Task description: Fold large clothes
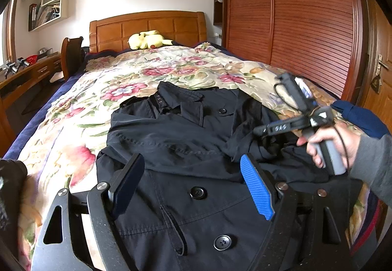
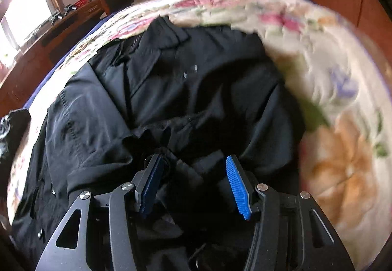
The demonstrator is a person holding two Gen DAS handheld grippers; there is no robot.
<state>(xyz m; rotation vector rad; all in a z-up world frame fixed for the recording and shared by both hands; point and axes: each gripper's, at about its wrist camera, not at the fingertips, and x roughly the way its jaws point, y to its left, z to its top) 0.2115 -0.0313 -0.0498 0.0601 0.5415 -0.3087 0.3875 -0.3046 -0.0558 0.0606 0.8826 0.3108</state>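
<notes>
A black button-front coat (image 1: 171, 134) lies face up on the floral quilt (image 1: 137, 75), collar (image 1: 181, 102) toward the headboard. My left gripper (image 1: 192, 160) hovers open over the coat's front, just short of a large button (image 1: 198, 192); nothing is between its fingers. At the right, a hand (image 1: 328, 146) holds my right gripper (image 1: 259, 129) over the bunched sleeve (image 1: 247, 119). In the right wrist view, which is motion-blurred, the right gripper (image 2: 193, 158) stands with jaws apart above crumpled black cloth of the coat (image 2: 171, 80); its pads do not press on it.
A yellow plush toy (image 1: 147, 39) rests by the wooden headboard (image 1: 147, 26). A slatted wardrobe (image 1: 294, 14) runs along the bed's right side, with a door (image 1: 382, 70) beyond. A desk (image 1: 29, 72) and chair (image 1: 72, 55) stand left. Another dark bundle (image 1: 12, 178) lies at the near left.
</notes>
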